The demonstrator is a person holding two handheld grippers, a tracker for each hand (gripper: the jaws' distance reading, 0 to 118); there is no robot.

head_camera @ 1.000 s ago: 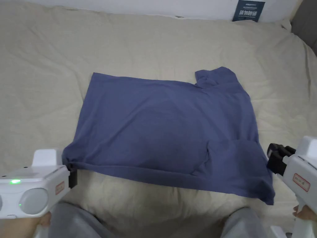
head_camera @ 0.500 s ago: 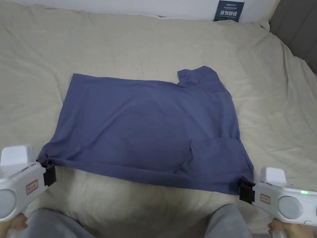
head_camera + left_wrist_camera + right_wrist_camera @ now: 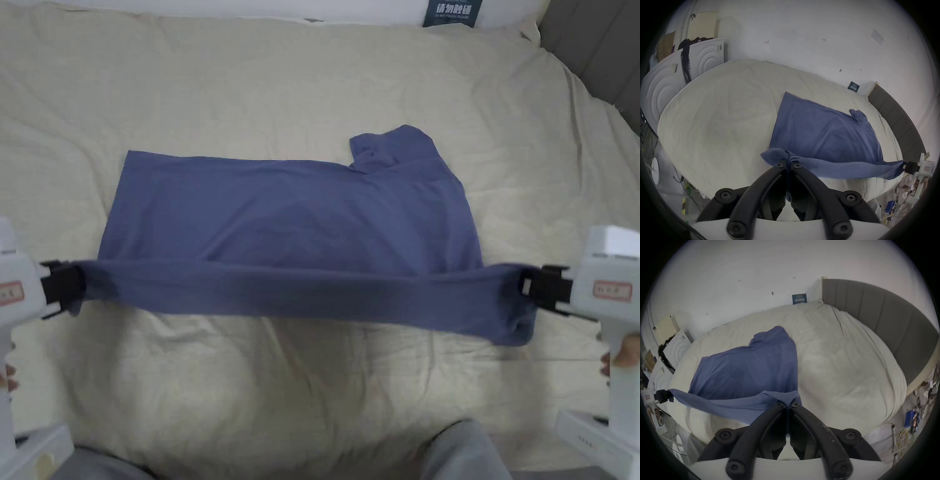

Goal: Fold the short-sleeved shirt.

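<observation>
Shirt: the blue short-sleeved shirt (image 3: 294, 219) lay mid-bed (image 3: 312, 81), its near edge lifted taut.
Left gripper (image 3: 62, 289): clamped on the near-left corner.
Right gripper (image 3: 542, 289): clamped on the near-right corner.

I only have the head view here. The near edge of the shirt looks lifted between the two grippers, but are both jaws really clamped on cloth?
Observer: Yes. In the left gripper view the left gripper has its jaws shut on a bunched corner of the shirt.
Operator: And the right one?
Observer: The right gripper is shut on the hem too, with cloth pinched between its tips.
Operator: Anything off the bed I should mind?
Observer: Left of the bed stand white panels with ring patterns, outside your frame.
</observation>
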